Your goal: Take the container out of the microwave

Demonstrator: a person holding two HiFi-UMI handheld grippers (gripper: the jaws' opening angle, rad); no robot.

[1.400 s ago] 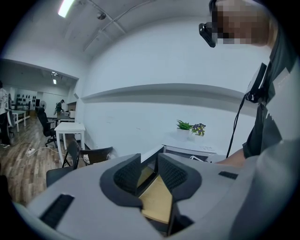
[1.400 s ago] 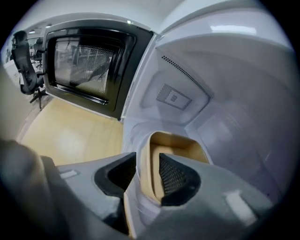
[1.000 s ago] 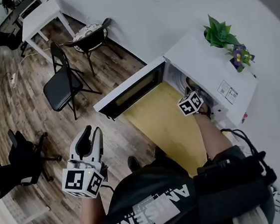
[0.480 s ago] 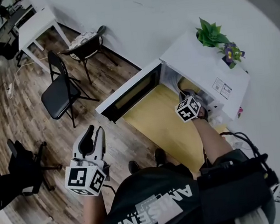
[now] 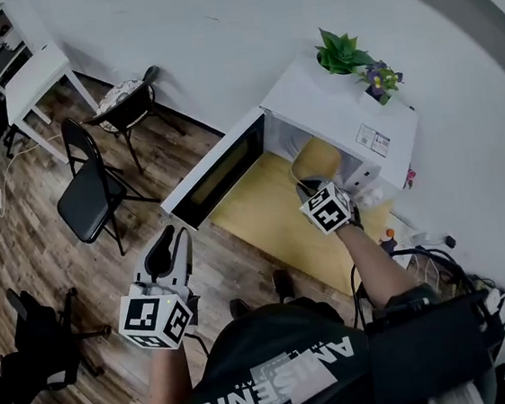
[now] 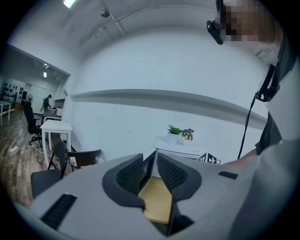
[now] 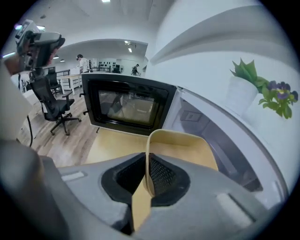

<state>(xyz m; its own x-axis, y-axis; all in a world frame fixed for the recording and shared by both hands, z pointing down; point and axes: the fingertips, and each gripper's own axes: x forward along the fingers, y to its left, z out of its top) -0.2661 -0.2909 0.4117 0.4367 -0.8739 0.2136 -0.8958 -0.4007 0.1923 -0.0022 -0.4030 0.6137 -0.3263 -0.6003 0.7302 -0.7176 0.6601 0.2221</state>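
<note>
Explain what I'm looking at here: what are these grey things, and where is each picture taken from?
No robot: a person holds a claw in each hand. The head view comes from a camera on the person's head, looking down; the other two views come from cameras on the claws, looking along the jaws. The right claw is clamped on the rim of a yellow container in front of the open microwave, which has plants on top and stands on a yellow table. The left claw is off to the side, jaws slightly apart, empty.
</note>
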